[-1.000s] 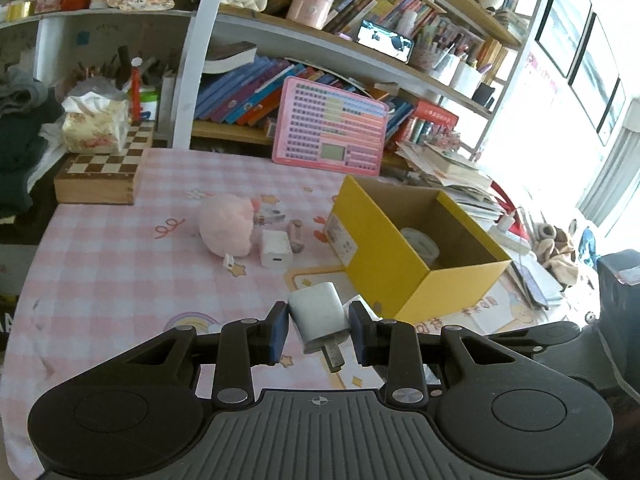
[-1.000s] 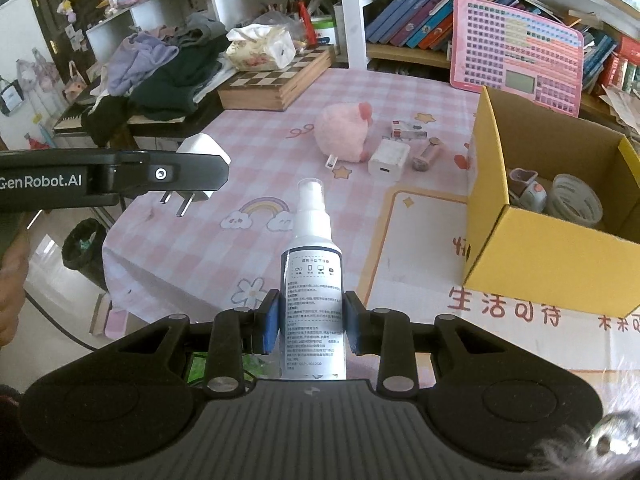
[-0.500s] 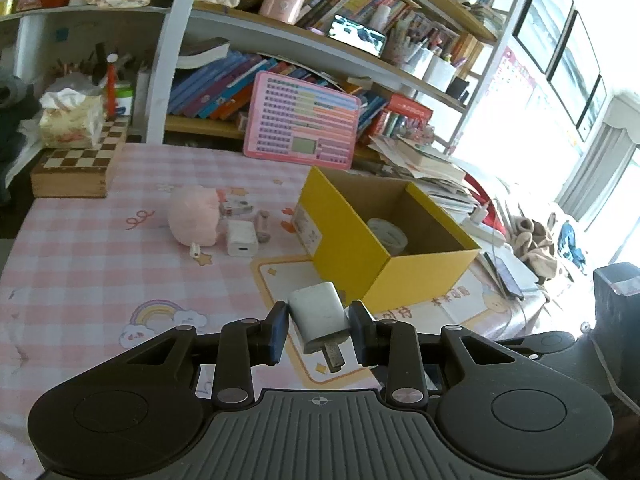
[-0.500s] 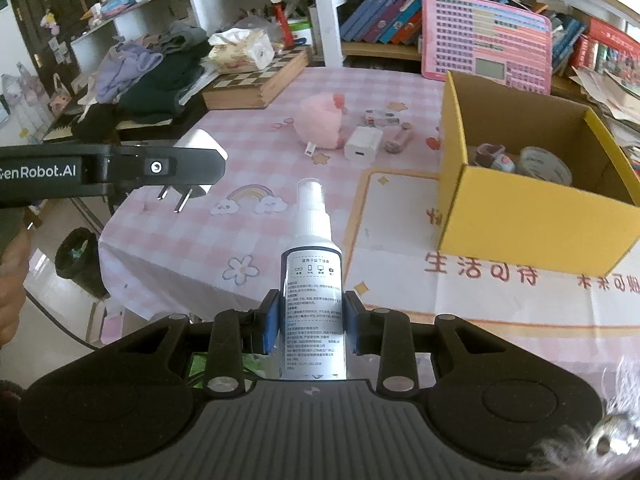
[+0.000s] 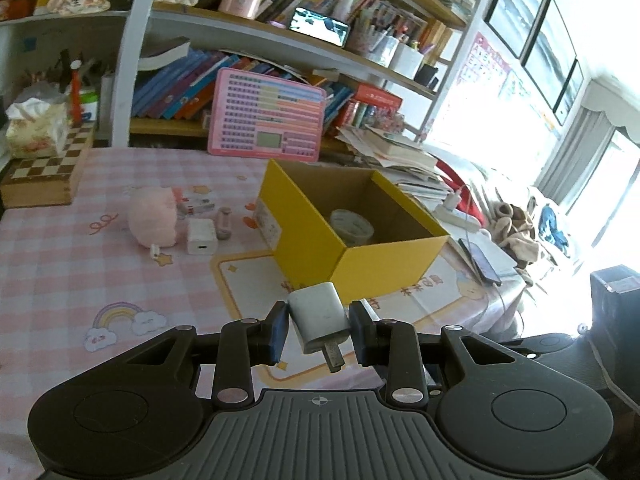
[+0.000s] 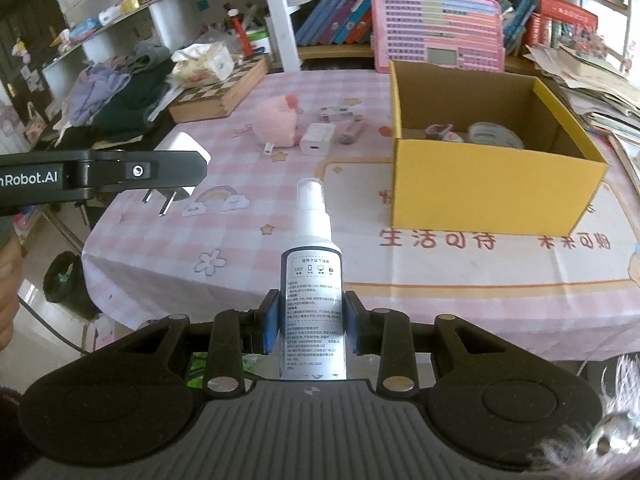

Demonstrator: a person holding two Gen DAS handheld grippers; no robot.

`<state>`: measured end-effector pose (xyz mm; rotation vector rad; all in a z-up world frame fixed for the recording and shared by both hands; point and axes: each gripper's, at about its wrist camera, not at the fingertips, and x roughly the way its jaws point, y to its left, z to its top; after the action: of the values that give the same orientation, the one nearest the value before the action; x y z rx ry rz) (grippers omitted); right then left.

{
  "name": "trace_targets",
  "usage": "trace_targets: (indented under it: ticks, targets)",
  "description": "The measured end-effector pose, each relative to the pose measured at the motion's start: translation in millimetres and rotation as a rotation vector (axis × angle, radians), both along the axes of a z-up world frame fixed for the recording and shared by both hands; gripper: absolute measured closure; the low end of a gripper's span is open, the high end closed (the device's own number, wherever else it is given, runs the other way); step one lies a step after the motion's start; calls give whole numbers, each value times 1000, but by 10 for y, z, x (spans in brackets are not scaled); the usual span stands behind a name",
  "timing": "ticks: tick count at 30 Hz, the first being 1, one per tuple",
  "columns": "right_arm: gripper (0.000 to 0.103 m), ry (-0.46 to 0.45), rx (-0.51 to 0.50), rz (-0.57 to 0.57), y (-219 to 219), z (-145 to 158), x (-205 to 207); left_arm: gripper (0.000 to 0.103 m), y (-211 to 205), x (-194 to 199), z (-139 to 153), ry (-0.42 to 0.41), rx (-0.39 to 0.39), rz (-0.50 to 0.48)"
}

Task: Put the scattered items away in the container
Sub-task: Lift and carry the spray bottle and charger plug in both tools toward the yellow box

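left gripper (image 5: 319, 333): clamped on a small white wall charger with metal prongs (image 5: 318, 317), prongs pointing down toward the camera, held in the air on the near side of the box. From the right wrist view the same charger (image 6: 185, 148) sits off past the table's left edge.
right gripper (image 6: 311, 327): pinching a white spray bottle with a printed label (image 6: 313, 280) around its body, nozzle pointing up, hovering over the near table edge.
container: open yellow cardboard box (image 6: 496, 196) standing on the pink checked tablecloth (image 6: 248, 248), well ahead of both grippers.
already in the box: a roll of clear tape (image 6: 495, 135) and some small purple-ish thing (image 6: 442, 132) I can't make out.
still out on the table: pink plush toy (image 6: 277, 121), a second white charger block (image 6: 317, 138) just beside it, and a couple of small bits between that and the box.
background: wooden chessboard box (image 6: 222, 90), pink keyboard toy (image 6: 438, 32) leaning on the bookshelf.
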<state>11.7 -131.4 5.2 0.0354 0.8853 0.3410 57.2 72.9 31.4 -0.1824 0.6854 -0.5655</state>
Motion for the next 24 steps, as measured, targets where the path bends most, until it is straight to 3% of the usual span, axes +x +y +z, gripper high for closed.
trace_targets:
  ticks: [24]
  targets:
    - [73,38,-5,-172,-796,-1,56,72,-757,301,22,-3,-17,-144]
